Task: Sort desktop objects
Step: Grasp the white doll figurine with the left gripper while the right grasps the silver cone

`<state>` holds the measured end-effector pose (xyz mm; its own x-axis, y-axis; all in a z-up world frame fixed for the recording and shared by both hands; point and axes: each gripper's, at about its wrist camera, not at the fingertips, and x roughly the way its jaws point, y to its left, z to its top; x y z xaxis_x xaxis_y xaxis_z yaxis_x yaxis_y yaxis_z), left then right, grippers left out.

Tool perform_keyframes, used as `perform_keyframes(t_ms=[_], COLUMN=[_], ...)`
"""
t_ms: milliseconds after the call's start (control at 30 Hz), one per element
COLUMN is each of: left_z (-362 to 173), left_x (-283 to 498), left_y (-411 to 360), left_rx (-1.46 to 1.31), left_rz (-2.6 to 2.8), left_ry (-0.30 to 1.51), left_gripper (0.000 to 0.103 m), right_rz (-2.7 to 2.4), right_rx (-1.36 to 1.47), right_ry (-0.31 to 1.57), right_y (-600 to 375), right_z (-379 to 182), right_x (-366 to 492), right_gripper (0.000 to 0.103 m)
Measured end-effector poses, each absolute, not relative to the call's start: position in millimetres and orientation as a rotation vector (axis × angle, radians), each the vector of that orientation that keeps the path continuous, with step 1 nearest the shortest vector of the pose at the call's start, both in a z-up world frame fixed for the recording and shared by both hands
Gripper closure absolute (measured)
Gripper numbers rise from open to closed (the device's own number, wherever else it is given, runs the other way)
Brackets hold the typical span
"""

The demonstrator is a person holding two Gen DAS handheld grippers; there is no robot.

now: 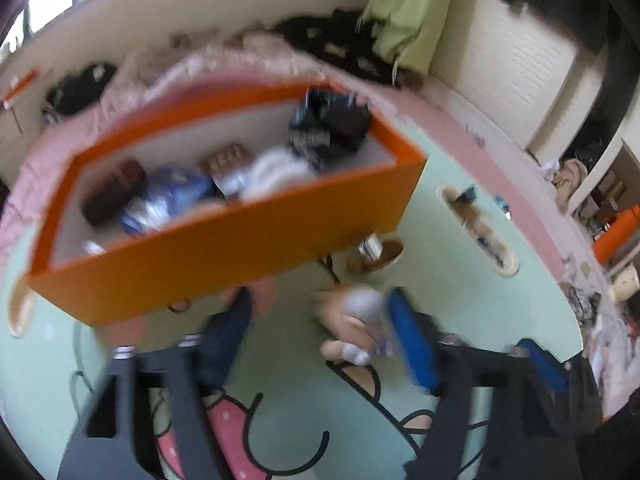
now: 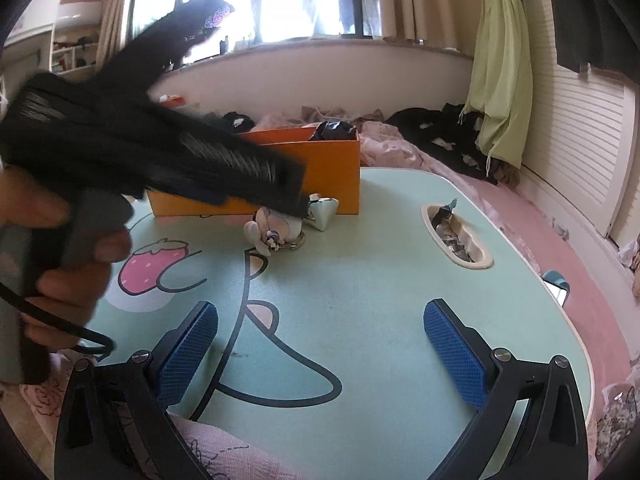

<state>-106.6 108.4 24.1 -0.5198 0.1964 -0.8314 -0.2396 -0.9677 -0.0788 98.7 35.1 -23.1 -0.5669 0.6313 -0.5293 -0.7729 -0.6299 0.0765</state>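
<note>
Two hand-held grippers are in view over a mint-green table [image 2: 380,300]. Left gripper [image 1: 320,332]: jaws narrowed, with a small plush keychain figure [image 1: 352,320] between the blue pads and against the right-hand pad; motion blur prevents confirming that both pads press on it. An orange box [image 1: 224,240] stands just ahead of the fingertips, loaded with wrapped items and a black bag [image 1: 328,120]. Right gripper [image 2: 320,344]: jaws wide apart, nothing between them, held above bare tabletop. From this gripper, the plush figure lies ahead near the box front, and a recessed slot [image 2: 456,236] holding wrappers lies ahead to the right.
</note>
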Motion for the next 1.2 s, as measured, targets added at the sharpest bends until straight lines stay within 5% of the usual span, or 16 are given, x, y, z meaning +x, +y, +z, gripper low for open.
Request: perform_keyframes(t_ms=[67,433,700,833,1033,1100,1133,1200], left_z=[23,26,21,19,20,20,20,20], left_x=[-103,-47,-35,-34,-35,-34,-34,-34], left_y=[102,31,17,21,18,19,20,20], left_rx=[-1.365,-1.273,-1.259,-1.236,-1.232,-1.228,-1.229,-1.230], left_rz=[2.576,2.607,2.691,2.703,2.705,2.708,2.708,2.709], left_ry=[0.085,-0.003,0.074,0.117,0.112,0.113,0.112,0.108], left_gripper=[0.067,0.067,0.067,0.067,0.067,0.067,0.067,0.067], right_rz=[2.205,2.229,2.225,2.143,2.081,2.069,2.074,2.098], right_rx=[-0.586,-0.638,-0.706,-0.946,-1.094,-1.069,-1.054,-1.041], right_ry=[0.388,0.453,0.527,0.482,0.534,0.543,0.556,0.592], right_y=[36,45,93,118,138,141,142,143], right_z=[-23,-16,50,37,-2,-1,0,0], right_x=[99,95,67,15,-22,-17,-13,-7], right_gripper=[0.000,0.000,0.004,0.025,0.032,0.049,0.073,0.075])
